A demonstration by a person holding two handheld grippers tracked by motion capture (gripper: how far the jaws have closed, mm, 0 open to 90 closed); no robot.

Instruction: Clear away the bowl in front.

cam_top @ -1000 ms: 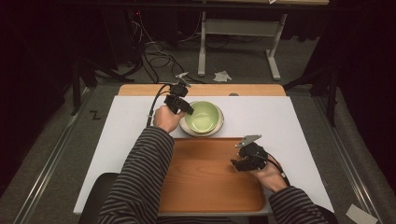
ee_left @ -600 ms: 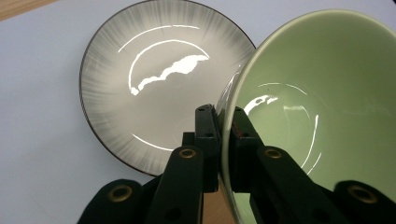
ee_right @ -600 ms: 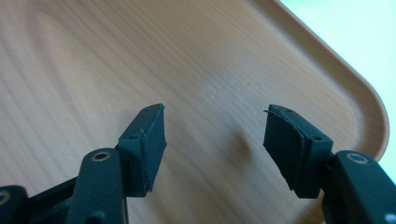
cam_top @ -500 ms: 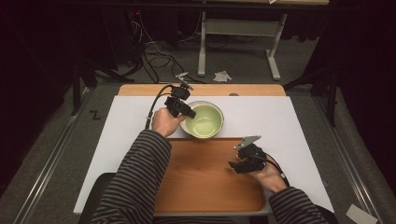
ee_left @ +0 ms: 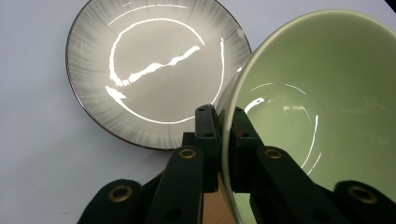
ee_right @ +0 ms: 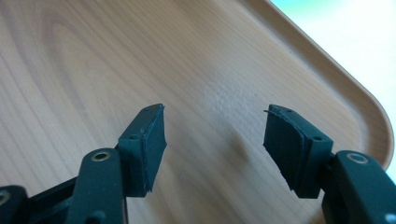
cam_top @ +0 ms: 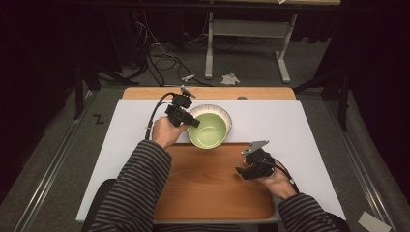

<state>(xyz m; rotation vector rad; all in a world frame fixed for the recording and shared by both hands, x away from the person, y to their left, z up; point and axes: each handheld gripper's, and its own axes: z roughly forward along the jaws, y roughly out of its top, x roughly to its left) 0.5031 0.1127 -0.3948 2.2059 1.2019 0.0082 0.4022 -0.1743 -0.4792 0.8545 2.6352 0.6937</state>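
Pale green glazed bowl (cam_top: 208, 129) hangs tilted at the tray's far edge, its rim pinched between the fingers (ee_left: 207, 135) of the left gripper (cam_top: 189, 122), lifted clear of the grey ribbed ceramic plate (ee_left: 154, 70) that lies flat on the white desk (cam_top: 290, 121). The right gripper (ee_right: 215, 144) hovers over the rounded wooden tray (cam_top: 212, 188) with its fingers spread and nothing between them. Judging from this, the bowl is picked up but not yet set on the tray; the plate remains to be moved.

What I cannot see fully

From my left gripper (ee_left: 223, 135), the green bowl (ee_left: 322, 116) is cut off at 3 o'clock and hides the plate (ee_left: 154, 70) edge at 4 o'clock.
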